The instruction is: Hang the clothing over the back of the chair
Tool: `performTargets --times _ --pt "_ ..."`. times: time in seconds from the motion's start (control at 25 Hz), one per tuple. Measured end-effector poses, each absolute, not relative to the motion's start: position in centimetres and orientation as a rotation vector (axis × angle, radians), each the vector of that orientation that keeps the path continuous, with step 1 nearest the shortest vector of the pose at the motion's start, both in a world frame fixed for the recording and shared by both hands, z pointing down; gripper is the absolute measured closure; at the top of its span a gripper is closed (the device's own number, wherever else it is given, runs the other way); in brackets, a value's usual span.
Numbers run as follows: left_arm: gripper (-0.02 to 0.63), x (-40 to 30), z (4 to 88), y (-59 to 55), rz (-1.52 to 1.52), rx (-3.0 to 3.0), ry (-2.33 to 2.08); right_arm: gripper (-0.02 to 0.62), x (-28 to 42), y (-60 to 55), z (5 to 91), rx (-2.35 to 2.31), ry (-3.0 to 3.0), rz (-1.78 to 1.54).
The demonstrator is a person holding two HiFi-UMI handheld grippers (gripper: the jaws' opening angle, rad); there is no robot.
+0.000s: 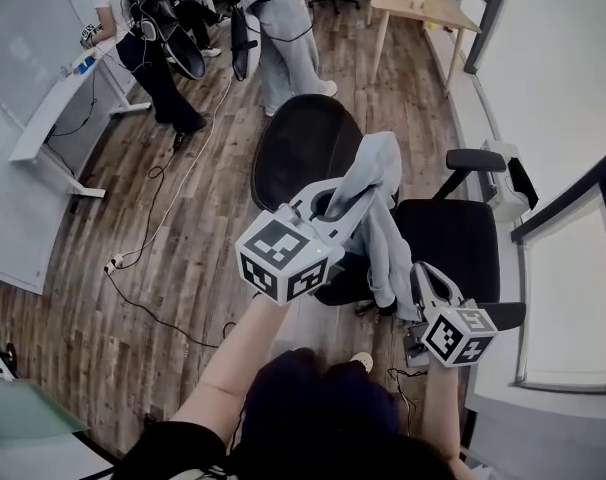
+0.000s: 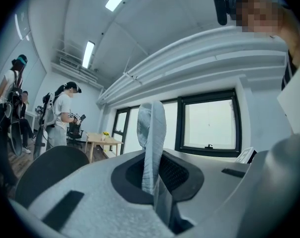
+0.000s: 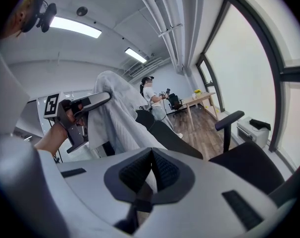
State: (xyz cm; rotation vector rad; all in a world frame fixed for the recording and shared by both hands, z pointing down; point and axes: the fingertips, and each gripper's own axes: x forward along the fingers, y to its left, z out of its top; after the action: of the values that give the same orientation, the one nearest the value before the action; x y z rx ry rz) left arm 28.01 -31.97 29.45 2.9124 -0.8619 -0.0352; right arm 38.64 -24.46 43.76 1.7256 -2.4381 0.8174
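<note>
Head view shows a light grey, soft fabric garment suspended in the air between the two claws, clear of the wooden plank floor and not yet resting on any part of the black, mesh-backed swivel office chair. The left claw is clamped tight on the upper end of the garment; the left gripper view confirms this, with a narrow fold of cloth rising from between the closed jaws of the left claw. The right claw sits lower and closer to the person, and the right gripper view shows its jaws pinched together on a thin edge of the same cloth. The long axis of the garment therefore runs from the raised left claw down to the right claw. The rounded black backrest lies beyond the garment and toward the left side of the head view, with its top edge near the left claw; the seat and one armrest lie to the right. In the right gripper view the backrest appears just behind the hanging cloth, with the left claw above it. Judgement: the left claw is the nearer one to the backrest, so the coming move depends on carrying the upper end across the top edge while the lower end trails on the seat side.
</note>
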Motion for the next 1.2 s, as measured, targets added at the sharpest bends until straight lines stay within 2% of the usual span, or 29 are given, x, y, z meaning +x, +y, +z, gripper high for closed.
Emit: performTargets --times 1.2 --pt "0.591 7.3 28.4 -31.1 -0.184 2.836 -1.065 0.595 26.9 -25.0 43.3 1.770 -2.397 0.780"
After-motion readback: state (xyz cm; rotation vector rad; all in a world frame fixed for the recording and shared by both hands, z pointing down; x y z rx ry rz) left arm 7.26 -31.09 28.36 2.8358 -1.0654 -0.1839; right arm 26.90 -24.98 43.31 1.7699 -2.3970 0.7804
